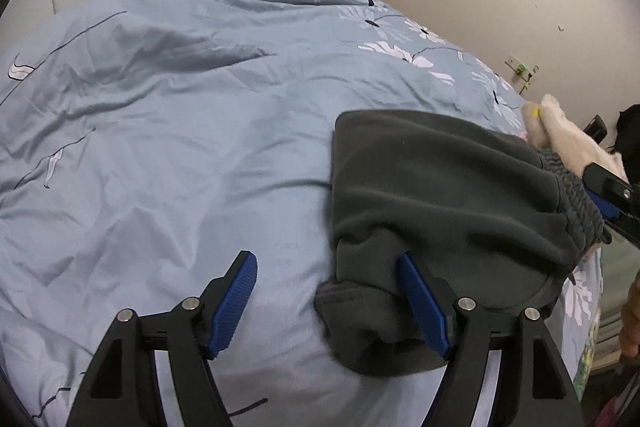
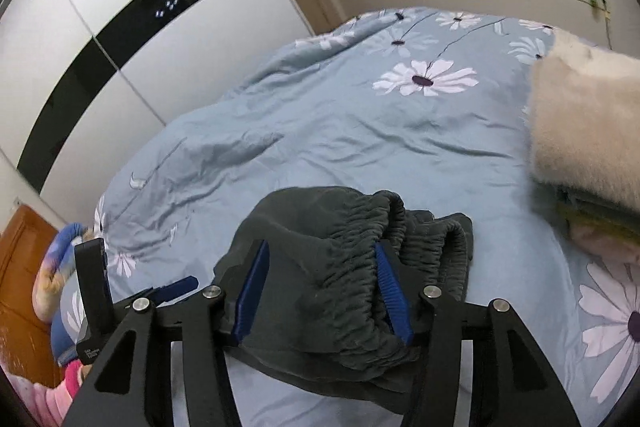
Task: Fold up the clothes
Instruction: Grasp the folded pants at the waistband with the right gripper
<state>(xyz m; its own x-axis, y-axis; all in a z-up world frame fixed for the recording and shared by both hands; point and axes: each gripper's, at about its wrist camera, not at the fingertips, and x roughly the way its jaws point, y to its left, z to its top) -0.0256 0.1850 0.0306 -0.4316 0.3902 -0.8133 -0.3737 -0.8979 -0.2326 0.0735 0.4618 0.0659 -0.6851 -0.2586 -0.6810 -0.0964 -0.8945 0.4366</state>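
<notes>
Both jaws spread, trousers [image 2: 328, 267] between.

pants [image 1: 440, 187]: your right pad's tip buried in folds | cream pile [image 2: 580, 131]: cut off at right edge

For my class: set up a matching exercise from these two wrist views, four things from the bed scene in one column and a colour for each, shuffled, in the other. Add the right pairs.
Things:
1. trousers
2. duvet
3. fluffy folded garment
4. pads on the gripper fingers

Colours:
A. cream
B. bright blue
C. dark grey
D. pale blue with white daisies

Pairs: 1-C, 2-D, 3-A, 4-B
</notes>
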